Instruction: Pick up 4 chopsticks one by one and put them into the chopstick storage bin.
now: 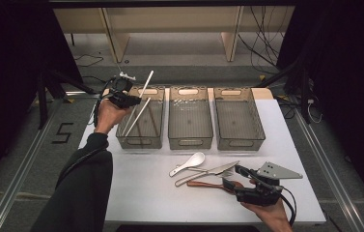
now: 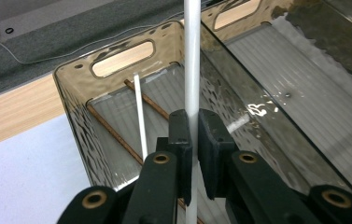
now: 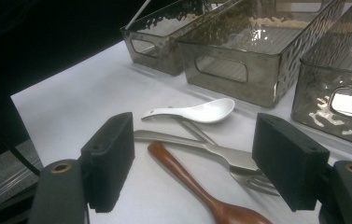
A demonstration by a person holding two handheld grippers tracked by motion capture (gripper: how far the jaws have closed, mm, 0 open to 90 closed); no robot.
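1. Your left gripper (image 2: 193,140) is clamped on a white chopstick (image 2: 192,56), pinching it partway up the shaft so that a long length stands above the jaws and a short one hangs below, over the left bin (image 1: 140,141)

2. That bin already holds another white chopstick (image 2: 140,112) leaning against its far wall, and two thin brown sticks (image 2: 117,135) lying along its floor

3. Judge the held chopstick as light, stiff and smooth – it will not bend, but a round glossy shaft can twist or slide in flat pads, so keep the squeeze steady until the lower tip is inside the bin walls

4. Your grip sits low on the shaft, so the long upper part will tip over once let go; I'd angle it toward the far wall so it settles beside its twin rather than over the rim

5. Your right gripper (image 1: 237,178) rests near the table's front edge with its jaws wide apart and nothing between them, poised over the loose cutlery

6. Waiting there are a white ceramic spoon (image 3: 197,112), a metal fork (image 3: 229,161), a knife (image 1: 218,168) and a wooden spoon (image 3: 192,184), crossing one another – the ceramic spoon is likely brittle and slick, so take it by the handle, squarely

7. The wooden spoon's handle runs between the open jaws and looks the easiest hold
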